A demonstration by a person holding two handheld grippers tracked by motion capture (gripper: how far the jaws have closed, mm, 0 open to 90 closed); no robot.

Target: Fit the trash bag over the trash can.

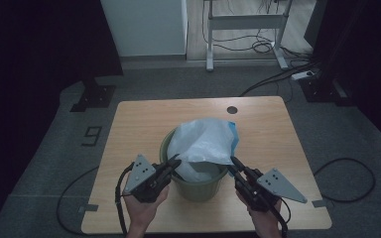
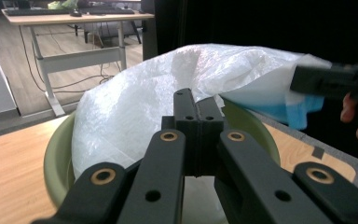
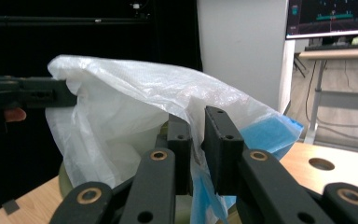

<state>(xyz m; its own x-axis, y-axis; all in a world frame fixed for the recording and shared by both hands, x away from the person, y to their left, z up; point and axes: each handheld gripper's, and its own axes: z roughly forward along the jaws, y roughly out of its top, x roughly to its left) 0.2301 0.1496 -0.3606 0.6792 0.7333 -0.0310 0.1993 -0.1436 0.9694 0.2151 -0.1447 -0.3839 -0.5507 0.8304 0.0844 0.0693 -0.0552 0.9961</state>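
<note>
ideally left gripper (image 1: 171, 164) and right gripper (image 1: 234, 162), both pinching bag (image 1: 203, 144), stretch it to 9 and 3 o'clock over bin (image 1: 198, 188) rim.

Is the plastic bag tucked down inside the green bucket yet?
Not yet. The plastic bag billows above the bucket, its lower part inside the rim.

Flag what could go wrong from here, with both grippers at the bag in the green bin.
1. The left gripper looks shut on the plastic bag film; thin film could slip or tear if pulled outward.
2. The right gripper has only a thin fold between jaws that stand slightly apart, so that side might drop.
3. Uneven pulling could tip the green bin, which nothing holds down.
</note>
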